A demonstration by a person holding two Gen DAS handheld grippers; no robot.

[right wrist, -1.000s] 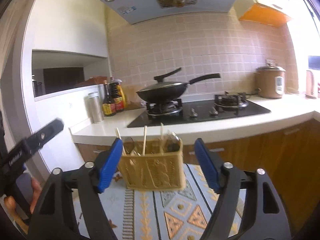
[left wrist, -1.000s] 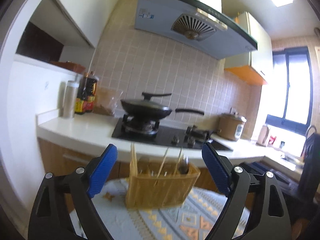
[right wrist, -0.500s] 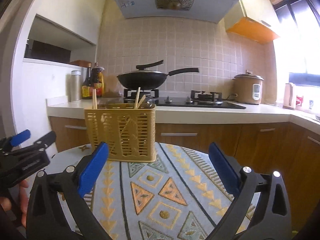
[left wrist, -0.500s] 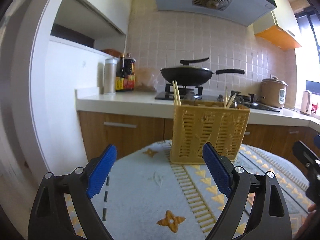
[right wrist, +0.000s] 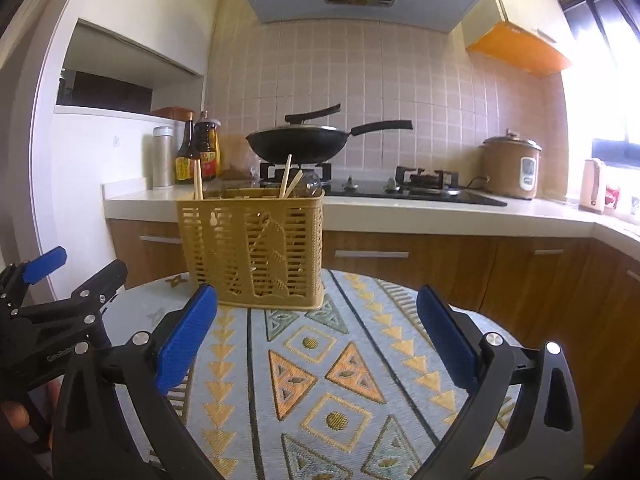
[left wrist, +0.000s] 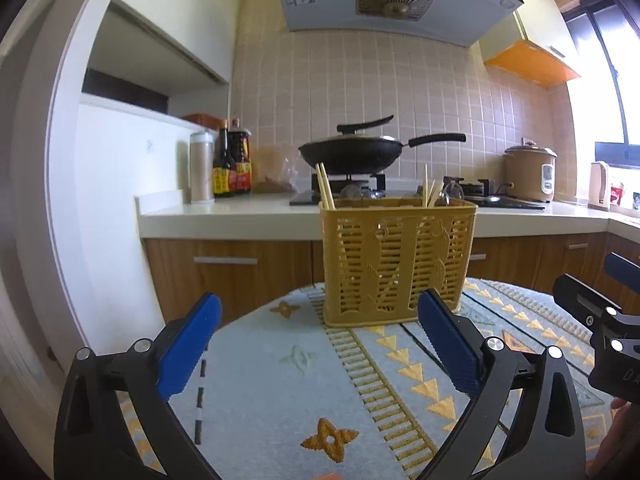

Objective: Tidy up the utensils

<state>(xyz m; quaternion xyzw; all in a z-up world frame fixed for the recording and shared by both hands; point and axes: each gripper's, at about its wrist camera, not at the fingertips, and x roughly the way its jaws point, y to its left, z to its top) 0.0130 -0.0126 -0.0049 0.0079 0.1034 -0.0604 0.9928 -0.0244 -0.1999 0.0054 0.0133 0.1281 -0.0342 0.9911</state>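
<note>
The basket (left wrist: pixel 398 260) stands upright on the patterned tablecloth (left wrist: pixel 288 392), chopsticks (left wrist: pixel 325 191) poking above its rim. Left of the basket, the left gripper (left wrist: pixel 318 344) hangs released, jaws wide and holding nothing. Right of the basket, the right gripper (right wrist: pixel 316 340) hangs spread and unladen too.
</note>
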